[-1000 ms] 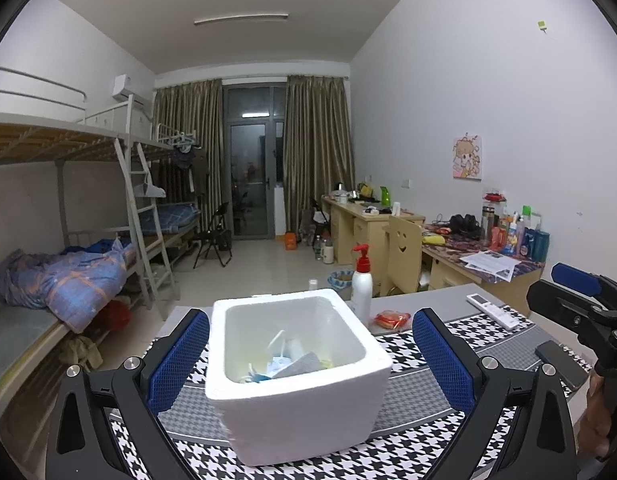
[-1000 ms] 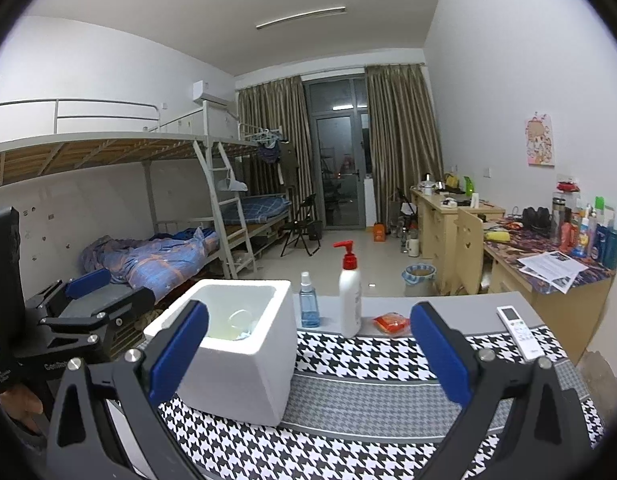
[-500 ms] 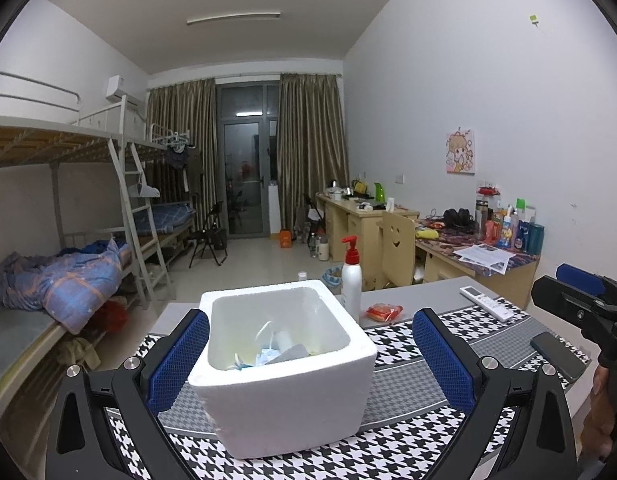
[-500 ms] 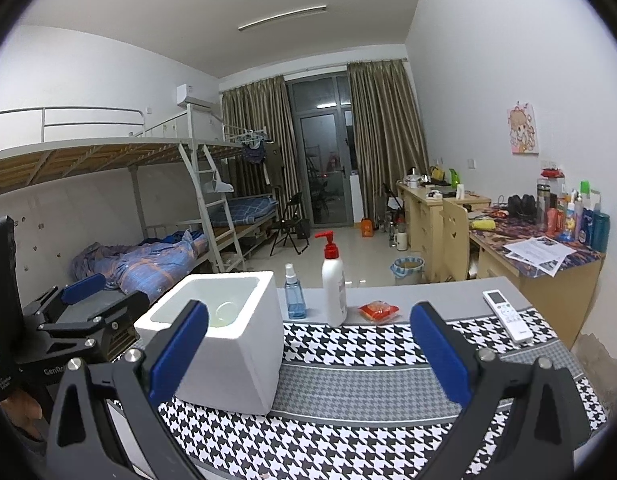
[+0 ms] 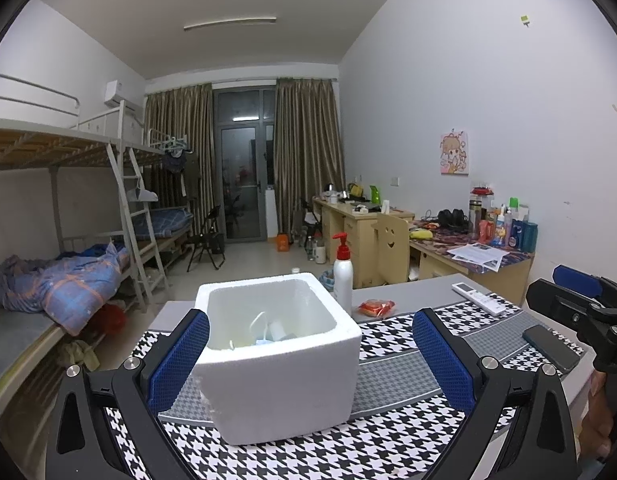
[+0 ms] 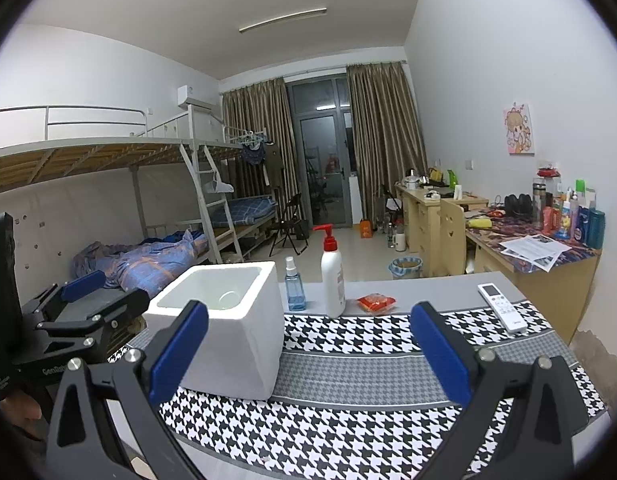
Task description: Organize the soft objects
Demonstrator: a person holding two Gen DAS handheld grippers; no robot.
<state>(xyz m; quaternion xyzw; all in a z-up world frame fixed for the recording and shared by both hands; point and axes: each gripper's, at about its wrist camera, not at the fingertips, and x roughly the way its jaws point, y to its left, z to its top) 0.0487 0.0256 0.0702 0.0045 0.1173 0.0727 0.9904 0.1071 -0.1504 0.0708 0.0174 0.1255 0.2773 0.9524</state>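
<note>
2 low wrist views, sharing foam box (image 5: 278, 354) (image 6: 224, 322) – table-level

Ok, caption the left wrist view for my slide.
Open left gripper facing a white foam box on the houndstooth table mat.

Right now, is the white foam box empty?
No, the white foam box holds several small light items at its bottom, seen from the left wrist.

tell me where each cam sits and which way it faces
Left wrist: on the left claw, facing the foam box head-on; right claw at its right edge.
Right wrist: on the right claw, facing the houndstooth mat; left claw at its left edge.
Shared: box, pump bottle, remote.
</note>
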